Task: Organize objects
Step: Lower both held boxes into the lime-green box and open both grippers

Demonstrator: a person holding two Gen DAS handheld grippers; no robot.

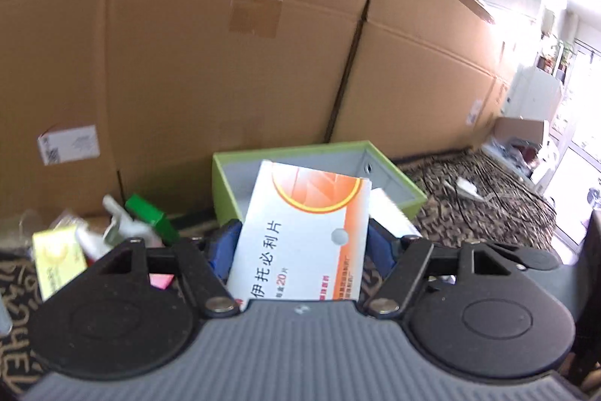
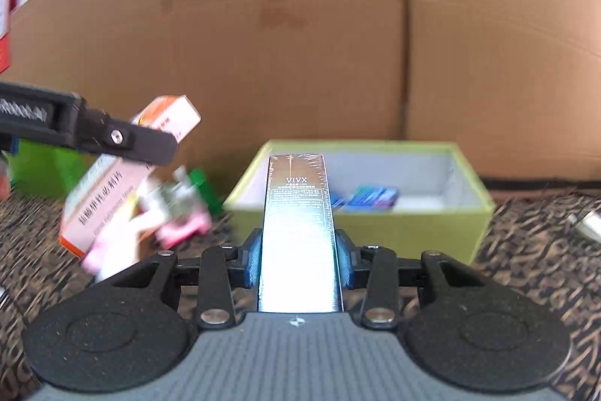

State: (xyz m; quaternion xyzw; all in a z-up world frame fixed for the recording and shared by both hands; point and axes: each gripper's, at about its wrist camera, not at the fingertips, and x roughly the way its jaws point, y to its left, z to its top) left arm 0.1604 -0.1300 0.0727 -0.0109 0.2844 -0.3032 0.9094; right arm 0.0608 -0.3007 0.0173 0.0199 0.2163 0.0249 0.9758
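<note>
My left gripper point(image 1: 300, 247) is shut on a white and orange medicine box point(image 1: 308, 198), its blue pads pressing both sides. Beyond it stands an open lime-green storage box point(image 1: 225, 183) with a grey inside. In the right wrist view my right gripper point(image 2: 298, 258) is shut on a tall, shiny dark VIVX carton point(image 2: 298, 205), which points at the storage box point(image 2: 413, 232). Blue packets point(image 2: 372, 196) lie inside. At the left of that view the medicine box point(image 2: 97, 209) hangs in the air under one of the left gripper's fingers point(image 2: 124, 138).
Loose items lie left of the storage box: a yellow-green box point(image 1: 56, 258), a green box point(image 1: 150, 217), a white bottle point(image 1: 120, 224) and a pink pack point(image 2: 184, 228). Large cardboard cartons point(image 1: 225, 62) wall off the back. A white adapter with cable point(image 1: 465, 190) lies on the patterned cloth point(image 1: 488, 224).
</note>
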